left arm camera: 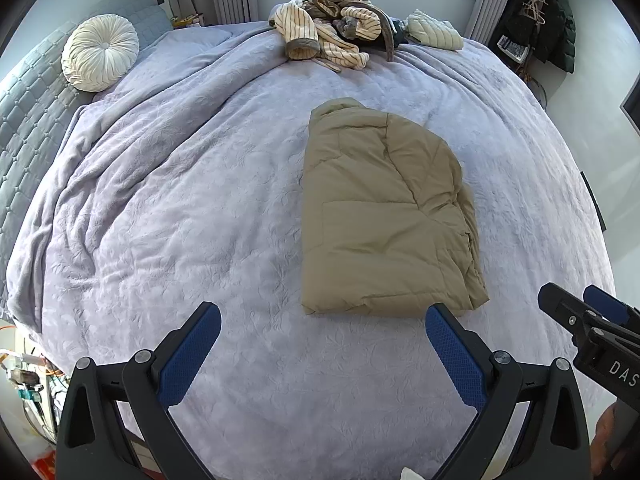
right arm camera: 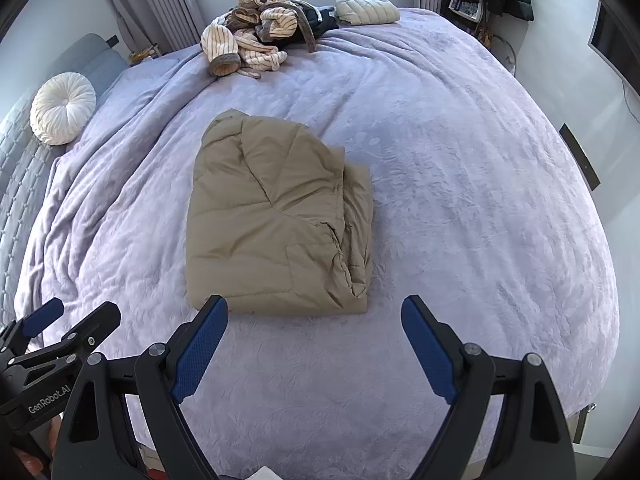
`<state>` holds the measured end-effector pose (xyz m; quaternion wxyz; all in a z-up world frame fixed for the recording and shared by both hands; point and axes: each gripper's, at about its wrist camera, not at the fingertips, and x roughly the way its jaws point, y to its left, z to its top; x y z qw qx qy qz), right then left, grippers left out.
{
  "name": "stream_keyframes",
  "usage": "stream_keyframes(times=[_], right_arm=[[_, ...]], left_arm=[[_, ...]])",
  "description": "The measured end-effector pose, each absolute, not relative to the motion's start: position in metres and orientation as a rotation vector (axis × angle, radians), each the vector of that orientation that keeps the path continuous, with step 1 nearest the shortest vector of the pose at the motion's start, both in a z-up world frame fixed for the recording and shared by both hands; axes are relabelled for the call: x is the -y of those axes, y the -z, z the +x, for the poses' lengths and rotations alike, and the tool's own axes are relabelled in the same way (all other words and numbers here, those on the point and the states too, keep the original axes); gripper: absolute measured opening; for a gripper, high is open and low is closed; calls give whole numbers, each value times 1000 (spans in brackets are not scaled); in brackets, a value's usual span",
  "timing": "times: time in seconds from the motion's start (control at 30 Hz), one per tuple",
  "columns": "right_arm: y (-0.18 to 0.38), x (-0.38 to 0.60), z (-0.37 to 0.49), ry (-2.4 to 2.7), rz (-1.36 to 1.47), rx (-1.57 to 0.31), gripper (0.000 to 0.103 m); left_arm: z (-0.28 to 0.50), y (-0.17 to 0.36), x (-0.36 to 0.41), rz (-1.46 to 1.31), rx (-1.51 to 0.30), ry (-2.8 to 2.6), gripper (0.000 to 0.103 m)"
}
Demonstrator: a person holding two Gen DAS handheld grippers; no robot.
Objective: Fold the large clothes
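Nearest to me are the two black hand-held grippers with blue ribbed pads, both poised above the near edge of the bed. The left gripper (left arm camera: 323, 334) has its jaws spread wide with nothing between them; the right gripper (right arm camera: 315, 328) is likewise released and empty, its left fingertip just overlapping the jacket's near hem in its own view, though I cannot tell whether it touches. Both tilt downward toward the bedcover, side by side, which to me reads as a pause after letting go, not a reach.

Just beyond the fingertips, toward the middle of the bed, lies the tan quilted puffer jacket (left arm camera: 380, 216), folded into a compact, roughly rectangular packet with its layered edges stacked along the right side and its collar end pointing to the far edge. It rests flat on the lavender plush bedspread (left arm camera: 200, 220), probably kept central so there is room to work round it.

At the far edge, a heap of cream-and-brown striped fleece clothing (left arm camera: 332, 26) sits unfolded, with a small cream quilted garment (left arm camera: 434, 32) beside it toward the far right corner; they look parked out of the way, the heap likely awaiting its turn. A round white pleated cushion (left arm camera: 100, 53) leans against the grey padded headboard (left arm camera: 28, 116) on the left side.
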<state>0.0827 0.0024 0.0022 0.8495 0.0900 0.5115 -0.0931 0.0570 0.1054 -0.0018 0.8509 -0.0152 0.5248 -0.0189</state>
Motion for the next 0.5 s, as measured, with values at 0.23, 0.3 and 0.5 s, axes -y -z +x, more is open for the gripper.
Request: stream_keyframes(times=[0.23, 0.3, 0.5], right_arm=[[-1, -2, 82, 198, 192, -1083, 90], [-1, -2, 83, 196, 191, -1083, 90], [-1, -2, 82, 196, 192, -1084, 90]], left_arm=[[57, 2, -105, -33, -1106, 39, 102], [57, 2, -105, -32, -1104, 38, 102], [59, 3, -105, -28, -1113, 39, 102]])
